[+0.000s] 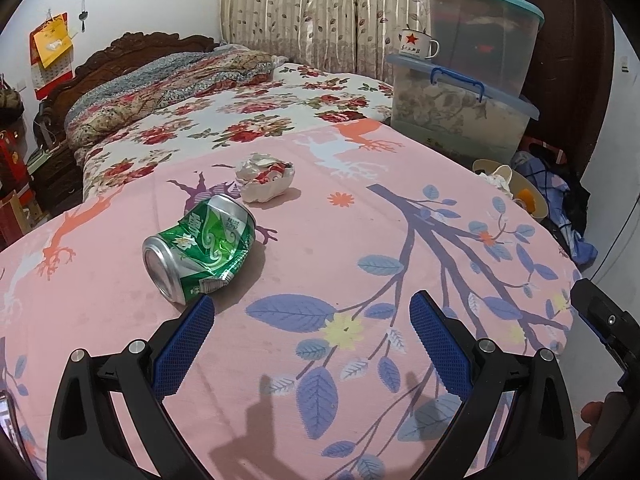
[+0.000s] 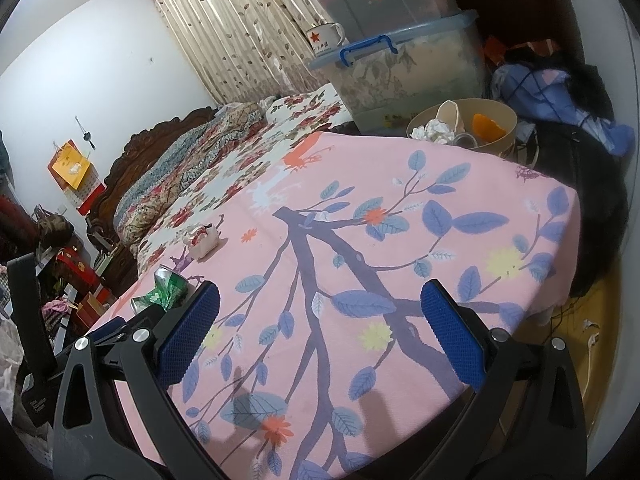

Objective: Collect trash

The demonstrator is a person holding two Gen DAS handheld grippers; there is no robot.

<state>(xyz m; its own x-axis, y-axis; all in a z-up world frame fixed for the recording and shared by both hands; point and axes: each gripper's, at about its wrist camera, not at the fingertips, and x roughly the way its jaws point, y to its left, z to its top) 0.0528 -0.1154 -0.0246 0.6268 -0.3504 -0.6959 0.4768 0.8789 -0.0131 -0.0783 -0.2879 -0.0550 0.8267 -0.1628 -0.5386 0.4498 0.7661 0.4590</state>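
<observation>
A crushed green can [image 1: 200, 248] lies on its side on the pink cloth-covered table [image 1: 360, 248]. A crumpled white and red wrapper [image 1: 266, 178] lies just beyond it. My left gripper [image 1: 312, 308] is open and empty, its left finger just below the can. My right gripper [image 2: 320, 300] is open and empty over the table's near side. In the right wrist view the can [image 2: 164, 290] shows behind the left finger and the wrapper [image 2: 202, 240] lies farther back. A beige trash bin [image 2: 464, 128] with several pieces of trash stands past the table's far edge; it also shows in the left wrist view [image 1: 516, 190].
A bed with a floral quilt [image 1: 224, 112] stands behind the table. Stacked clear storage boxes [image 1: 460, 112] with a star mug [image 1: 416, 44] on one are at the back right. Clothes [image 2: 560, 92] are piled beside the bin. Red boxes [image 2: 84, 280] stand left of the table.
</observation>
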